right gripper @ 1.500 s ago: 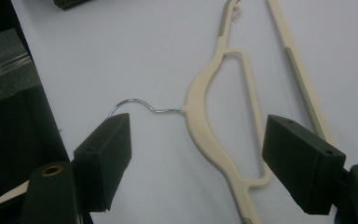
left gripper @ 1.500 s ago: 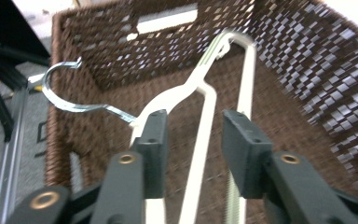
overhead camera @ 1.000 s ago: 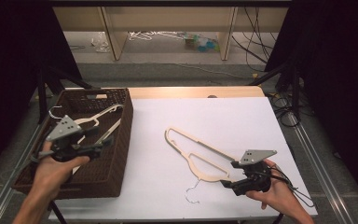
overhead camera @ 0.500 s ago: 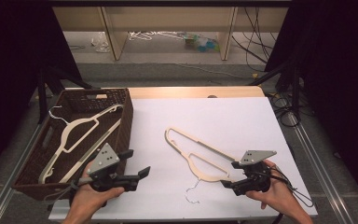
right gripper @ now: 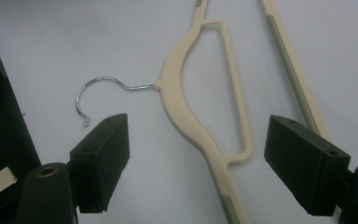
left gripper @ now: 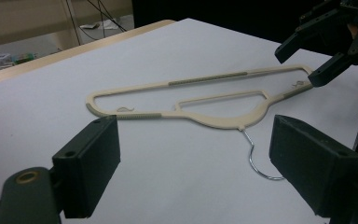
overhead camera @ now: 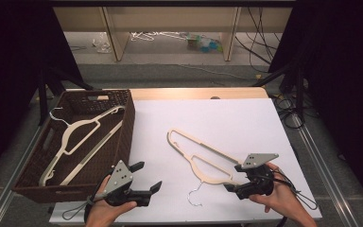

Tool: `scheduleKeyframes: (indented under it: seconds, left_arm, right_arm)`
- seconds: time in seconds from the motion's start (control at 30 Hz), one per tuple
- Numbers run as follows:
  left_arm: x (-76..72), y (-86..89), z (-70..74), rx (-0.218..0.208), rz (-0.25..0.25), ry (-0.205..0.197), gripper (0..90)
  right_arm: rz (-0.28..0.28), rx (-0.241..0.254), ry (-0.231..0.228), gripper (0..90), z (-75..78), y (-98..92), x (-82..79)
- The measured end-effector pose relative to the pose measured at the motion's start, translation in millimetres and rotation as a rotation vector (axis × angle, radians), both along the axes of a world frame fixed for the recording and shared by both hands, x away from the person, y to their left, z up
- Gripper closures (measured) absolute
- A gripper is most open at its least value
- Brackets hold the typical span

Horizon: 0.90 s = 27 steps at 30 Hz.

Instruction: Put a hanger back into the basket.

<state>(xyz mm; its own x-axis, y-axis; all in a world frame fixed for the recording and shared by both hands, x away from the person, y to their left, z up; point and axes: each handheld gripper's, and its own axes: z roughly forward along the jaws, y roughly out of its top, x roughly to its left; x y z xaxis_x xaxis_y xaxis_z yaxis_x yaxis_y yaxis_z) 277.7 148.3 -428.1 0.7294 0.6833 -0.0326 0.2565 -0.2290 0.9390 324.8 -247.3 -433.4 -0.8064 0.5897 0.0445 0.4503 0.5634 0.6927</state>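
A cream plastic hanger (overhead camera: 203,158) with a metal hook (overhead camera: 194,196) lies flat on the white table top (overhead camera: 227,118). My right gripper (overhead camera: 233,178) is open, its jaws standing either side of the hanger's (right gripper: 182,102) lower arm without pressing it. My left gripper (overhead camera: 147,176) hovers near the front edge, left of the hook, pointing at the hanger (left gripper: 200,100). Its jaws have just been opening and hold nothing. A second cream hanger (overhead camera: 82,137) lies in the brown wicker basket (overhead camera: 126,118) at the left.
The basket's right wall stands just left of my left hand. A bare wooden strip (overhead camera: 198,93) runs along the table's far edge. Beyond it are shelf legs, cables and clutter on the floor. Black stand legs flank both sides.
My left gripper has moved from above the basket, rightwards and down, to the table's front edge, with its jaws spread wider. The right gripper and the table hanger have stayed still.
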Motion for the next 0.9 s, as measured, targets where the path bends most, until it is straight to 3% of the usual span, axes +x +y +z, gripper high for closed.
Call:
scheduleKeyframes:
  seconds: [0.07,0.2,0.23,0.3,0.33,0.4,0.47,0.63,0.73,0.9]
  left_arm:
    - [-0.2,0.5,-0.3,0.006,0.006,-0.001,16.4]
    - [0.7,1.1,-4.5,0.037,0.004,-0.019,16.4]
    - [0.2,0.8,-5.6,0.043,0.007,-0.012,16.4]
    - [0.0,-0.4,-7.5,0.035,-0.002,-0.008,16.4]
    - [-0.8,-0.8,-7.7,0.052,-0.002,-0.009,16.4]
    - [-1.7,-2.7,-9.7,0.053,-0.022,-0.007,16.4]
    - [-2.1,-2.7,-9.7,0.073,-0.022,-0.015,16.4]
    - [-1.6,-6.6,-12.7,0.067,-0.032,0.002,16.4]
    - [-2.1,-9.2,-14.2,0.081,-0.043,0.002,16.5]
    - [-2.1,-10.2,-16.3,0.094,-0.054,0.012,16.6]
  right_arm:
    - [0.012,-0.02,0.022,23.5,0.5,-1.4,0.1]
    - [0.019,-0.041,0.02,24.6,-3.5,-2.0,1.0]
    - [0.021,-0.056,0.043,25.1,-4.5,-2.3,0.3]
    - [0.038,-0.112,0.045,26.5,-8.5,-4.4,2.2]
    - [0.038,-0.112,0.045,26.5,-8.5,-4.4,2.2]
    - [0.05,-0.158,0.058,30.5,-13.3,-8.6,5.4]
    - [0.041,-0.162,0.059,32.4,-15.0,-9.4,6.3]
    - [0.071,-0.22,0.075,42.2,-19.4,-13.9,13.9]
    - [0.107,-0.268,0.131,47.6,-24.3,-11.3,19.6]
    - [0.127,-0.33,0.156,56.1,-27.8,-6.1,25.5]
